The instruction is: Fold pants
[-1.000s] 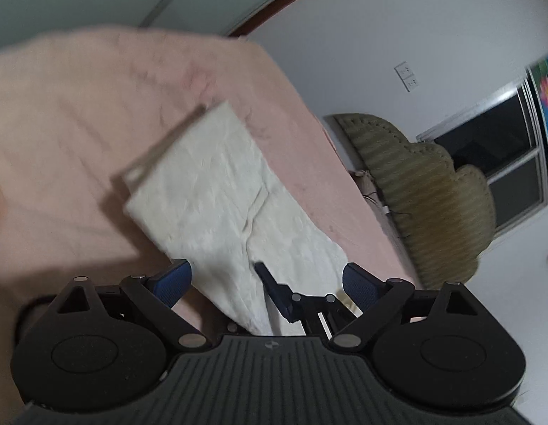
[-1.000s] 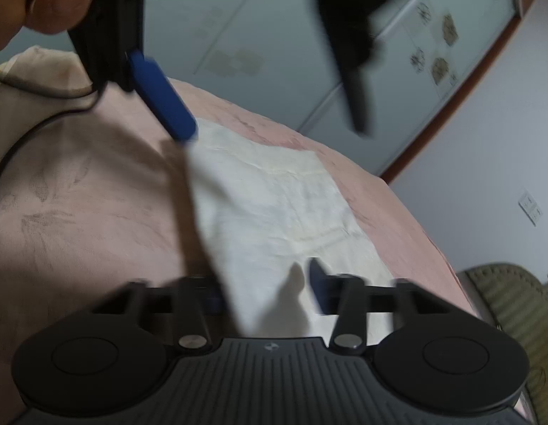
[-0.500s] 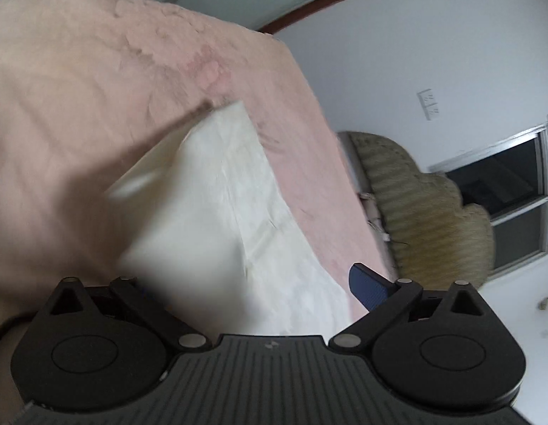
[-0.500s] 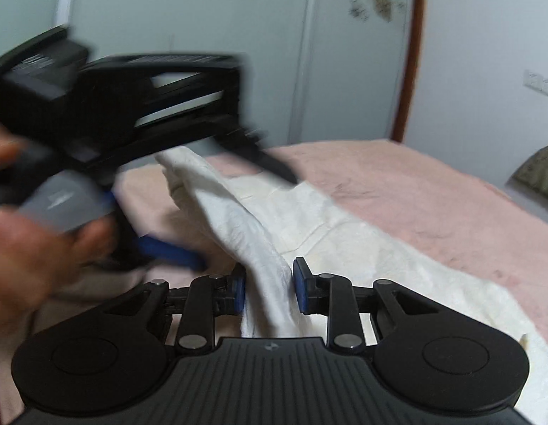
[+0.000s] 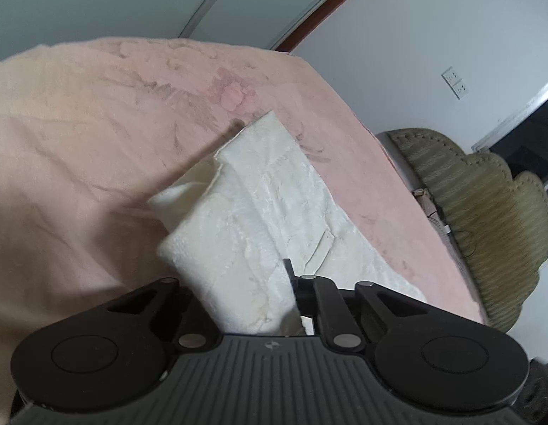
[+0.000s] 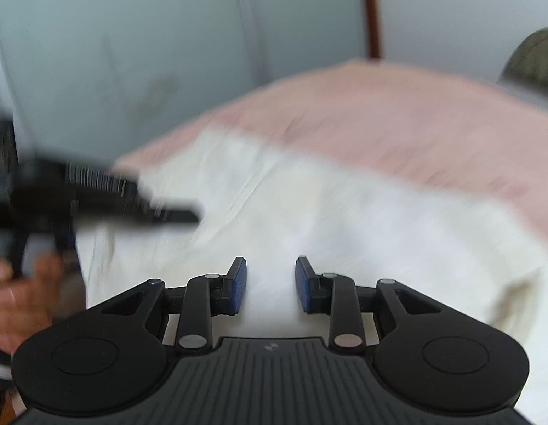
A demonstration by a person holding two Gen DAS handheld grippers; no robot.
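The cream-white pants (image 5: 260, 212) lie partly folded on the pink bed cover (image 5: 97, 134). My left gripper (image 5: 245, 297) is shut on a thick fold of the pants and holds it raised above the bed. In the blurred right wrist view the pants (image 6: 344, 219) spread below my right gripper (image 6: 271, 283). Its blue pads (image 6: 238, 283) stand apart with cloth beneath them, gripping nothing. The left gripper's body (image 6: 97, 198) and the hand holding it show at the left of that view.
A green wicker chair (image 5: 486, 219) stands beyond the bed's right edge. A white wall with a socket plate (image 5: 454, 83) and a window lie behind it. Pale wardrobe doors (image 6: 132, 53) stand behind the bed.
My left gripper closed on the fold of the pants. My right gripper let go of the cloth, opened and swung over the pants; its view is now blurred.
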